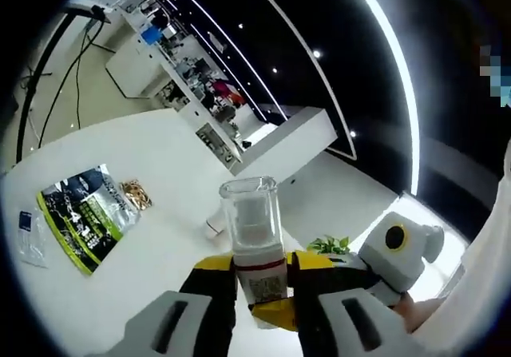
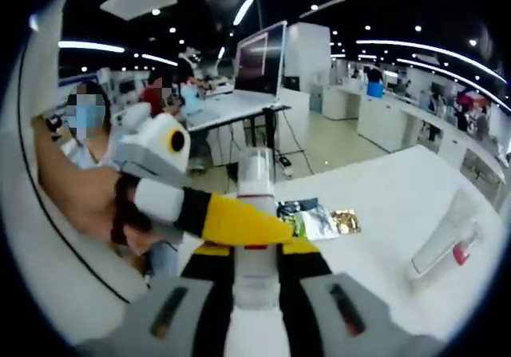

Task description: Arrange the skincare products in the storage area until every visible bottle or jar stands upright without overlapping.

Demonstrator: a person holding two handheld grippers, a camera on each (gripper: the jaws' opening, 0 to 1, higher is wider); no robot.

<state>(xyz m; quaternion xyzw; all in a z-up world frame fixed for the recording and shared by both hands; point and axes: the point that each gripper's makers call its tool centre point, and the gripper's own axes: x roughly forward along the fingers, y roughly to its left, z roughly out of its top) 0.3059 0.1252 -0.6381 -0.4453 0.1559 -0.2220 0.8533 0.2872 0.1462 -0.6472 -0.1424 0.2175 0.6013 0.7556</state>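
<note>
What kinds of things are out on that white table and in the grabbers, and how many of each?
Clear-capped bottle held between both grippers, left gripper and right gripper: 1
White tube with a red cap lying on the table: 1
Green and black packet: 1
Small gold packet: 1
Clear wrapper: 1
Total: 5

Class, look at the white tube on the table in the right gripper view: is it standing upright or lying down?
Lying down. The white tube rests lengthwise on the white table, its red end low.
</note>
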